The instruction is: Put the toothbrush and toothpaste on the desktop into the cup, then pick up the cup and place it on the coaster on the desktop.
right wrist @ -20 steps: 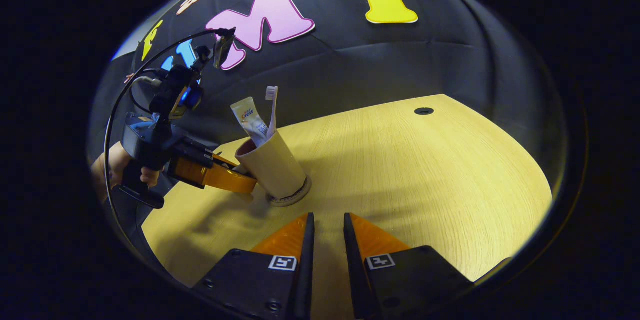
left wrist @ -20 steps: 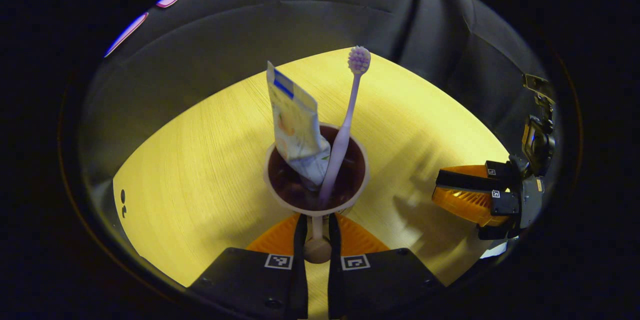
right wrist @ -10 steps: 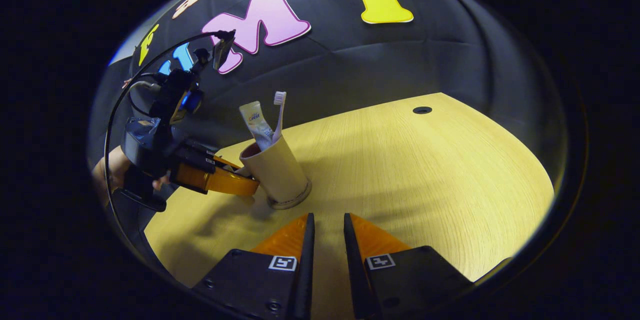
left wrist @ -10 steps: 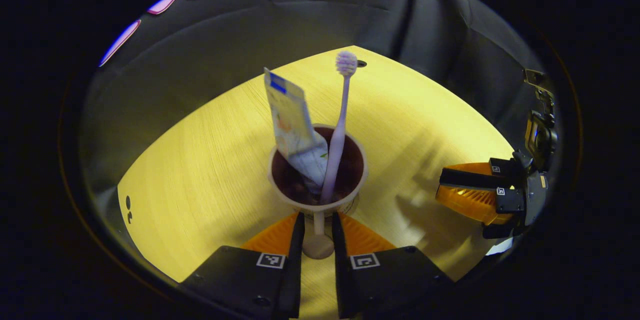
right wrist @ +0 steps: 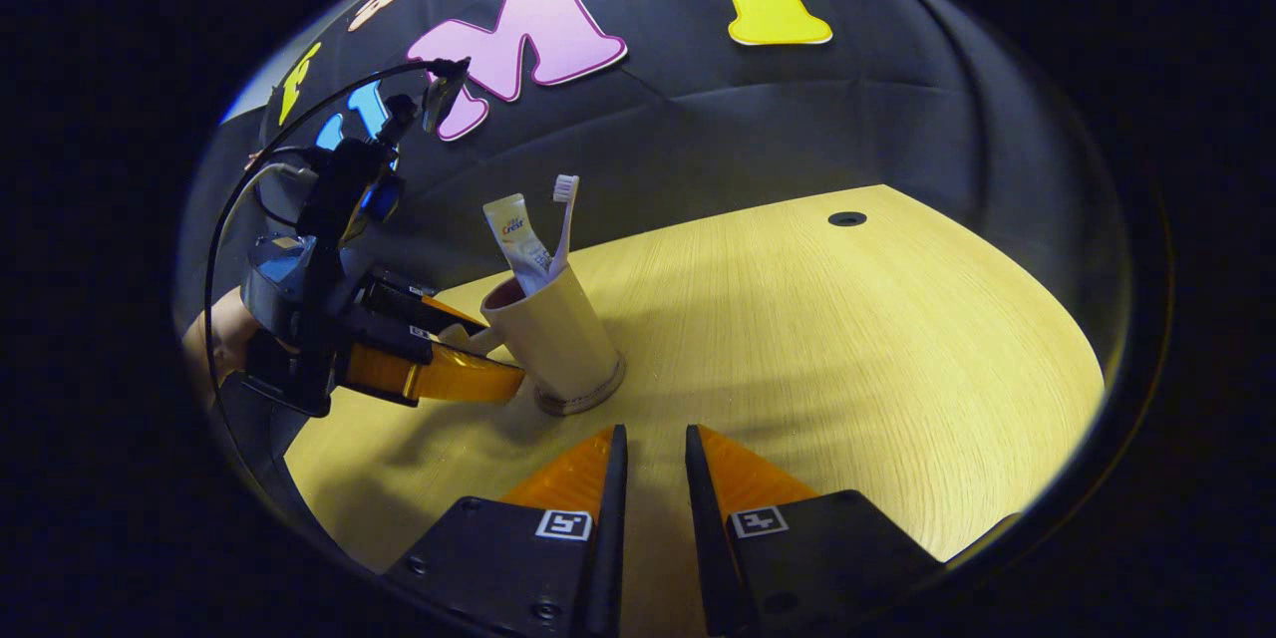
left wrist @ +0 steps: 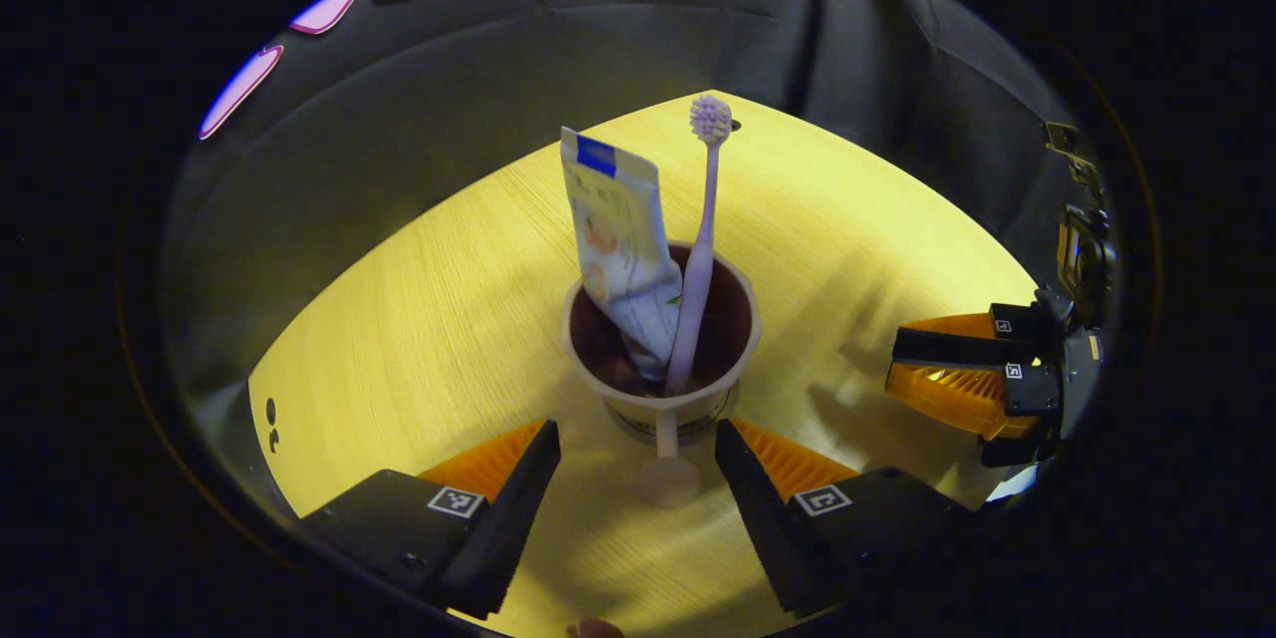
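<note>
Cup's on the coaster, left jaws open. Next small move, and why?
Probably back the left gripper straight away from the cup. Its jaws stand spread clear of the handle, and the cup sits upright on the coaster with toothbrush and toothpaste inside.

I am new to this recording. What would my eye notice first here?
First, the beige cup near the middle of the yellow desktop, with a toothpaste tube and a toothbrush standing in it. Next, the left gripper, jaws spread wide on either side of the cup's handle.
</note>
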